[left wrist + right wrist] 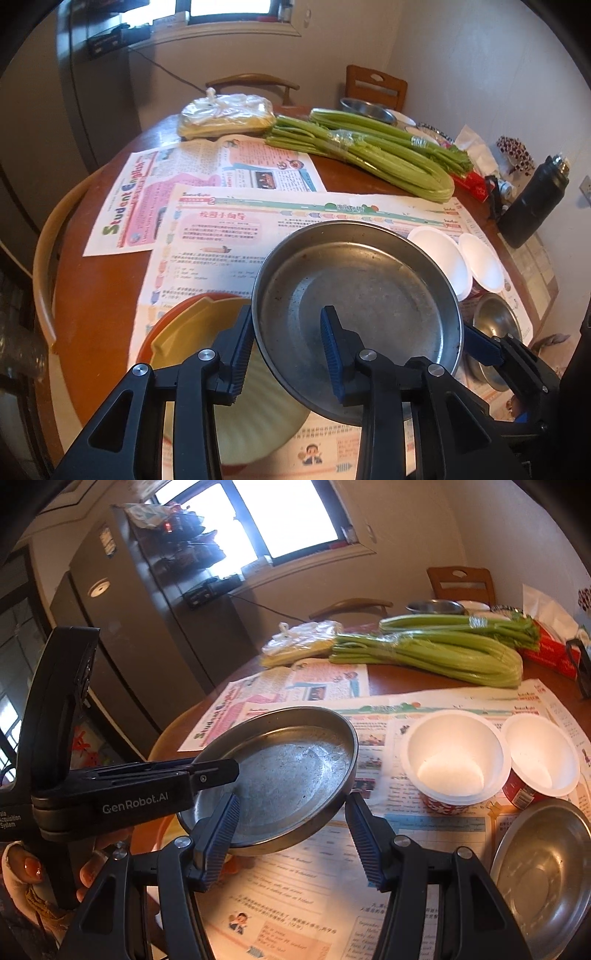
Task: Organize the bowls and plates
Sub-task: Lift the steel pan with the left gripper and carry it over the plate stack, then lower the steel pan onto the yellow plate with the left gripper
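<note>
A round steel plate (365,295) is held tilted above the newspaper-covered table (92,295). My left gripper (288,343) straddles its near rim, one finger inside and one outside; whether the pads press the rim is unclear. In the right wrist view the left gripper (232,770) holds the plate (295,768) at its left rim, and my right gripper (291,834) is open around the plate's near rim. A yellow bowl (207,325) sits in an orange dish under the plate. Two white paper cups (454,757) (541,755) and a small steel bowl (546,871) stand to the right.
Celery bunches (369,151) and a bagged food packet (225,114) lie at the back. A steel basin (365,107) and more dishes sit at the far edge. A black bottle (535,203) and red tissue box (550,646) stand on the right. Chairs surround the table.
</note>
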Demonstrator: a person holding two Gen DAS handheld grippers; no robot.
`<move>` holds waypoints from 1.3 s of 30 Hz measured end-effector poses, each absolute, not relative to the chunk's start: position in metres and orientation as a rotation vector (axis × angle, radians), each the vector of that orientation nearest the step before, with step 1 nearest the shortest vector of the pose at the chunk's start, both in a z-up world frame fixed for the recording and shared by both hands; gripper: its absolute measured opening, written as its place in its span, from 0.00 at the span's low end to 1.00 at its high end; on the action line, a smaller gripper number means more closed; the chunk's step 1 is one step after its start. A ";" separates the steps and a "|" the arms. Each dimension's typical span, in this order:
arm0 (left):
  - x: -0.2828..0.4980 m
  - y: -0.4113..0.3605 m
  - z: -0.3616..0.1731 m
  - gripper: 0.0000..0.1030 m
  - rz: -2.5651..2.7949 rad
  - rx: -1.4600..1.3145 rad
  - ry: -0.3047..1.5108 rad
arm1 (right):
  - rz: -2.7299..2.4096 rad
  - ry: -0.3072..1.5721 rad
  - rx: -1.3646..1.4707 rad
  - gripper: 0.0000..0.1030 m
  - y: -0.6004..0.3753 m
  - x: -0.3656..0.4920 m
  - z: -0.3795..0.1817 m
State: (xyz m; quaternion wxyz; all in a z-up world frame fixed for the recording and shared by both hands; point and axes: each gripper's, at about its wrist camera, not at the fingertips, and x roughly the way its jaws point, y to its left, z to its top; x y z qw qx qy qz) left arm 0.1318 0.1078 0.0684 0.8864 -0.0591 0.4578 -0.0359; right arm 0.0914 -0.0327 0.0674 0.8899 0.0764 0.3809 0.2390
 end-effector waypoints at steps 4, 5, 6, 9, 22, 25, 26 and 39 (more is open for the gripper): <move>0.115 0.118 0.077 0.36 -0.059 -0.142 0.925 | 0.522 0.778 0.137 0.58 -0.024 0.080 0.076; 0.111 0.120 0.079 0.36 -0.058 -0.144 0.918 | 0.528 0.773 0.131 0.58 -0.021 0.077 0.078; 0.108 0.122 0.080 0.36 -0.054 -0.147 0.914 | 0.531 0.771 0.126 0.58 -0.020 0.075 0.080; 0.099 0.127 0.084 0.36 -0.043 -0.151 0.901 | 0.548 0.759 0.111 0.58 -0.013 0.067 0.087; 0.068 0.149 0.084 0.37 -0.017 -0.188 0.870 | 0.584 0.736 0.041 0.59 0.012 0.046 0.098; 0.067 0.154 0.077 0.37 -0.013 -0.197 0.879 | 0.590 0.744 0.032 0.59 0.017 0.045 0.096; 0.067 0.155 0.075 0.37 -0.012 -0.202 0.882 | 0.592 0.748 0.029 0.59 0.018 0.045 0.095; 0.070 0.167 0.042 0.37 -0.003 -0.240 0.932 | 0.603 0.808 0.000 0.59 0.032 0.053 0.076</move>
